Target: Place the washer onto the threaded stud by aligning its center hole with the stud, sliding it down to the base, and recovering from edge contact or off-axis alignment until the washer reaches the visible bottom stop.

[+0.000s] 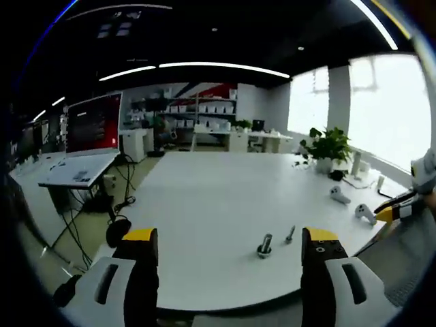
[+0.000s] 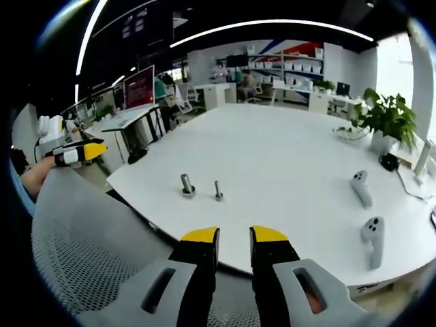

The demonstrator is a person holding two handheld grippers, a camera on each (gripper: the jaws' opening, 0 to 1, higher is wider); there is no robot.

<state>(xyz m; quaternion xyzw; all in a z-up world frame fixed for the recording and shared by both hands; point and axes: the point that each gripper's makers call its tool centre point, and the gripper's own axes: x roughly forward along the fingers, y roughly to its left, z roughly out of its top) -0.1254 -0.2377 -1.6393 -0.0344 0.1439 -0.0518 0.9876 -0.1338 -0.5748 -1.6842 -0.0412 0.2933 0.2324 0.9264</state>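
Stud [image 1: 264, 245] stands near the table's [image 1: 218, 197] near edge, a smaller bolt [image 1: 290, 234] just beside; we can't pick out the washer. Left gripper [image 1: 229, 248] gapes wide, right gripper [image 2: 234, 238] is nearly closed, both empty. We expect a thin, stiff, slippery washer: pinch its rim.

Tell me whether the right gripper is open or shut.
Open. In the right gripper view the right gripper shows a clear gap between its yellow-tipped jaws, nothing held, over the white table's near edge.

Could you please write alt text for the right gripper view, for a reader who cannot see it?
The right tool, jaws slightly apart and empty, points across a white table at two small upright threaded studs near its edge. Two white controllers lie to the right, a potted plant beyond.
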